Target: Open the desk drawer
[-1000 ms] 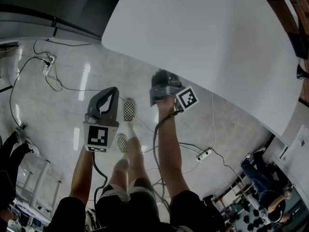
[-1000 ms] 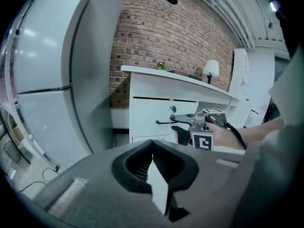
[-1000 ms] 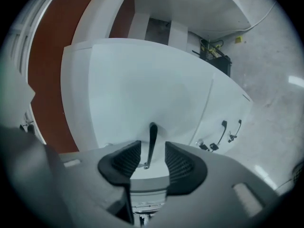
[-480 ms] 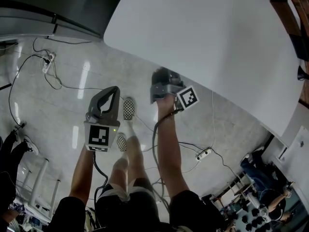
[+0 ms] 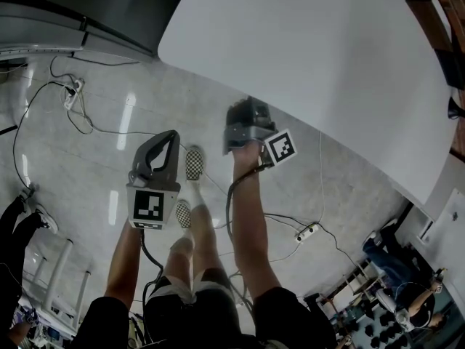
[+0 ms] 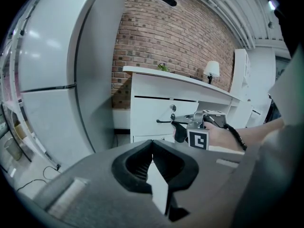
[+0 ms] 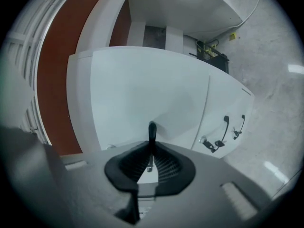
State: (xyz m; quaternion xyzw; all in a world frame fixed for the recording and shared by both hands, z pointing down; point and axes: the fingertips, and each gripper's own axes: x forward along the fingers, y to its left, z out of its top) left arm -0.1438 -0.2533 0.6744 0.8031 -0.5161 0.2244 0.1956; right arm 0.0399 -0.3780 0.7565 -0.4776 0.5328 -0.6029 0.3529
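Desk drawer (image 7: 142, 94) looks shut, yet the right gripper (image 7: 151, 151) is clamped on its black handle (image 7: 151, 129); only the pull is left. Left gripper (image 6: 153, 156), jaws together and empty, hangs at eight o'clock.

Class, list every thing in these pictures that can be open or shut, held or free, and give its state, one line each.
left gripper: shut, holding nothing.
right gripper: shut on the drawer handle.
desk drawer: looks shut, front level with the desk face.
side panel with two handles: shut.
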